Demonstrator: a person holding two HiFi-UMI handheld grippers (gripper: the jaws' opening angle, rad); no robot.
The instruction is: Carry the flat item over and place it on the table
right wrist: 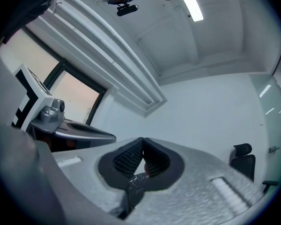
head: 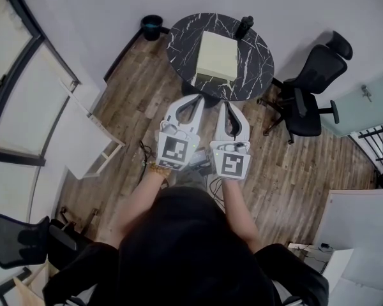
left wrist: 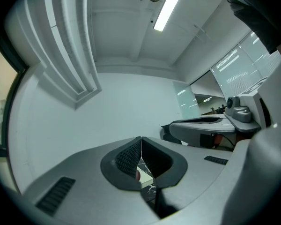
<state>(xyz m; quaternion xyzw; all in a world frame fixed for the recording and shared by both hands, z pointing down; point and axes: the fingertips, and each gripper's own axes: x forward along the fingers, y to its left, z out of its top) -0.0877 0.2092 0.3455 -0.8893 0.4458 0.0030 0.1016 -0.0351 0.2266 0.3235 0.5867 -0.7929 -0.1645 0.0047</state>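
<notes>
A cream, flat box-like item [head: 217, 57] lies on the round black marble table [head: 255, 56] at the top of the head view. Both grippers hover side by side just short of the table's near edge, pointing towards it. The left gripper [head: 198, 99] is shut and holds nothing; in its own view the jaws [left wrist: 141, 146] meet, with a sliver of marble showing below them. Beside it, the right gripper [head: 228, 106] is likewise shut and empty, its black pads [right wrist: 131, 159] pressed together. Neither gripper touches the flat item.
A black office chair [head: 309, 91] stands right of the table, and a black bin [head: 151, 26] sits at its left by the wall. A dark bottle-like object [head: 244, 24] is on the table's far edge. A white panel [head: 83, 139] leans at left. Cables [head: 147, 152] lie on the wooden floor.
</notes>
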